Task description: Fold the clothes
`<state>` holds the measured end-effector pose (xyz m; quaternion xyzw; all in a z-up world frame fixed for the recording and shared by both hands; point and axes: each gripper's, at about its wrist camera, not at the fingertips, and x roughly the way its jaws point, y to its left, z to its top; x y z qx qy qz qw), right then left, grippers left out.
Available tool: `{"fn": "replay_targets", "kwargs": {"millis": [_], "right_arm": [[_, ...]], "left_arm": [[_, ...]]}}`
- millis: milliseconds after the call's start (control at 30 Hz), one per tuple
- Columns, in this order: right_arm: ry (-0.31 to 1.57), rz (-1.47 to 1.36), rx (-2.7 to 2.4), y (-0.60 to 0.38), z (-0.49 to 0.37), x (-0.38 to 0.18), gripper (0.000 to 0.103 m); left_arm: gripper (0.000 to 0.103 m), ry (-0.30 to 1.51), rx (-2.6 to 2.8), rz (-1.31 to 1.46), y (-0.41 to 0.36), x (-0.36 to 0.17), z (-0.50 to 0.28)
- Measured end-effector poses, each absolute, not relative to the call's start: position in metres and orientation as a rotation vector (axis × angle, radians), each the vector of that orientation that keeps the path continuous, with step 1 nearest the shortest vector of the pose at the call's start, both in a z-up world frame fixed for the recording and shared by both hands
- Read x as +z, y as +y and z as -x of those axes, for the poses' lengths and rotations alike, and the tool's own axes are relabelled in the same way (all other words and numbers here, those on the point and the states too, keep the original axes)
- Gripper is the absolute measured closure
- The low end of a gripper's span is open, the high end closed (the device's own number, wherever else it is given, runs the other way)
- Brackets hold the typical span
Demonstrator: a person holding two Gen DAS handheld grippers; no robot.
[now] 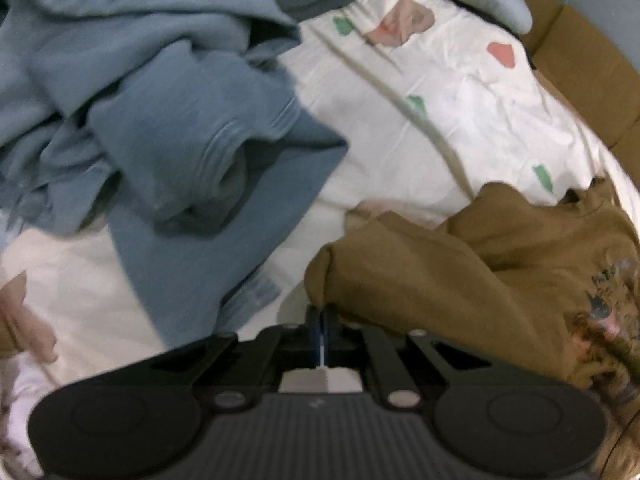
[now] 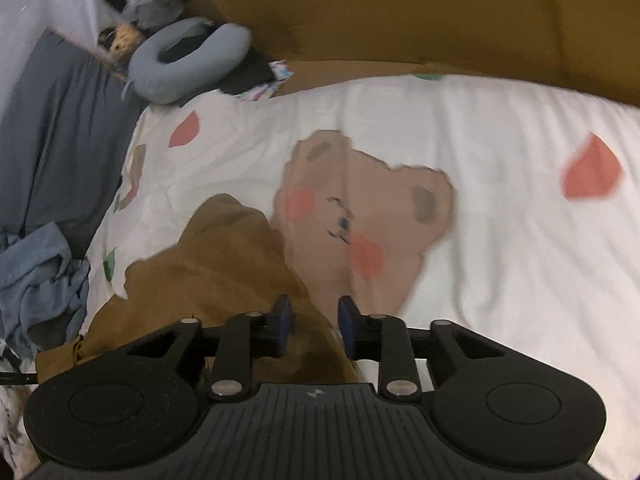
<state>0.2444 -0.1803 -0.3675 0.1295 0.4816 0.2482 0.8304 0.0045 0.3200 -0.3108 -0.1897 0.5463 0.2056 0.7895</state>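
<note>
A brown sweatshirt point(image 1: 480, 272) with a printed graphic lies crumpled on the white patterned bedsheet point(image 1: 440, 120) at the lower right of the left wrist view. My left gripper point(image 1: 322, 320) is shut, and a corner of the brown cloth is pinched between its tips. In the right wrist view the same brown sweatshirt point(image 2: 224, 264) spreads from lower left up under my right gripper point(image 2: 315, 322). Its blue-padded fingers point(image 2: 282, 316) stand apart, with brown fabric lying loose between and below them. A pile of blue garments point(image 1: 160, 100) fills the upper left of the left wrist view.
Cardboard point(image 2: 400, 12) borders the bed's far side, also seen as cardboard point(image 1: 580, 72). A grey-blue neck pillow point(image 2: 188, 64) rests at the far left corner, beside a dark grey sheet point(image 2: 60, 140). A bear print point(image 2: 360, 208) marks the bedsheet point(image 2: 500, 260).
</note>
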Motion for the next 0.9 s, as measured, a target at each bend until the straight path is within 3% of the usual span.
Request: {"fn": "replay_targets", "kwargs": {"millis": [167, 433, 500, 567, 900], "right_arm": [[1.01, -0.2, 0.589, -0.146, -0.262, -0.365, 0.063], [1.008, -0.108, 0.662, -0.103, -0.287, -0.366, 0.06], [1.01, -0.085, 0.689, -0.092, -0.294, -0.368, 0.045], [1.018, -0.057, 0.709, -0.081, -0.301, -0.372, 0.041], [1.05, 0.0, 0.789, -0.047, -0.3, -0.391, 0.045]], "left_arm": [[0.102, 1.209, 0.47, 0.425, 0.323, -0.311, 0.018], [0.102, 1.256, 0.504, 0.459, 0.325, -0.32, 0.046], [0.102, 1.258, 0.518, 0.477, 0.326, -0.322, 0.05], [0.102, 1.26, 0.524, 0.483, 0.326, -0.323, 0.054], [0.103, 1.239, 0.548, 0.54, 0.332, -0.32, 0.068]]}}
